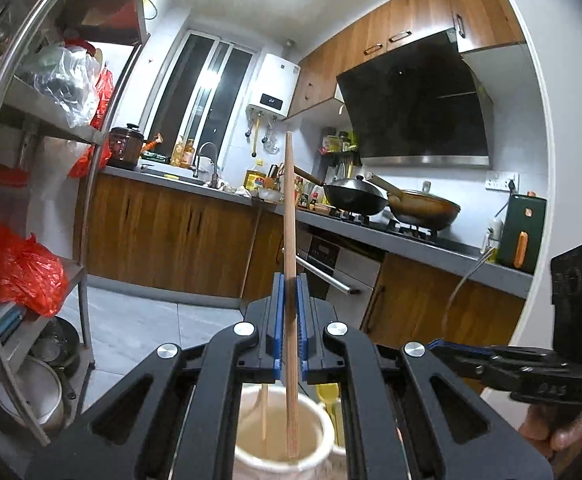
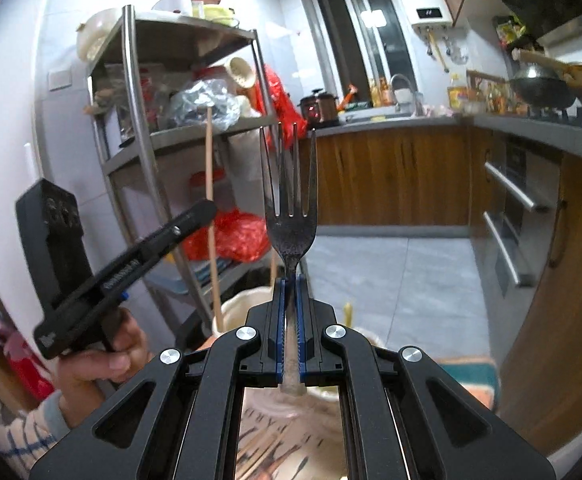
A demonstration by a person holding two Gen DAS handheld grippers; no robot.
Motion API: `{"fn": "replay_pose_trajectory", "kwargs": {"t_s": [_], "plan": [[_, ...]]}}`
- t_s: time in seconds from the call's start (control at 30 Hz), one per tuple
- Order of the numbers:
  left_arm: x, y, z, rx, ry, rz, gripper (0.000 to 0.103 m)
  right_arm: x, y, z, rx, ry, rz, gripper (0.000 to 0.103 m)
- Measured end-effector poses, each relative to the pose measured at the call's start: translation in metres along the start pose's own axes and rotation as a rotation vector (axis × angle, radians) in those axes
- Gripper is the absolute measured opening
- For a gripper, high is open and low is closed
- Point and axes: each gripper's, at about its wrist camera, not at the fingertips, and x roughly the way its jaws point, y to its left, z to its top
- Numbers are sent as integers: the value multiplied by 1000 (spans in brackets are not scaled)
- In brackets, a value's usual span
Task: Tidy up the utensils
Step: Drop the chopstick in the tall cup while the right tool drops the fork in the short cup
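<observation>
Two grippers are in view: the left gripper point(image 1: 290, 280) and the right gripper point(image 2: 290, 280). Chopsticks come to two: one long chopstick point(image 1: 290, 240) upright in the near middle, and a second chopstick point(image 1: 264, 412) leaning inside the one cream jar point(image 1: 323, 424) below it. There is one fork point(image 2: 290, 216), with four tines. On the far right stove sit two pans: a dark wok point(image 1: 355, 196) and a brown pan point(image 1: 425, 206). One metal rack point(image 2: 139, 120) stands at the left.
</observation>
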Motion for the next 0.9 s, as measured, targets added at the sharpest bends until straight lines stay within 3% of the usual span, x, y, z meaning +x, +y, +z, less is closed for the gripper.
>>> {"fn": "replay_pose_trajectory", "kwargs": {"t_s": [0.2,0.5,0.9], "plan": [[21,1,-20,9,38,32,5,8,-4,4,-38,-13,-74,6],[22,1,-44,62,132,82,5,43,-12,-24,-55,126,-108,6],[38,10,-55,52,233,155,6,74,-11,-46,-76,229,-139,6]]}}
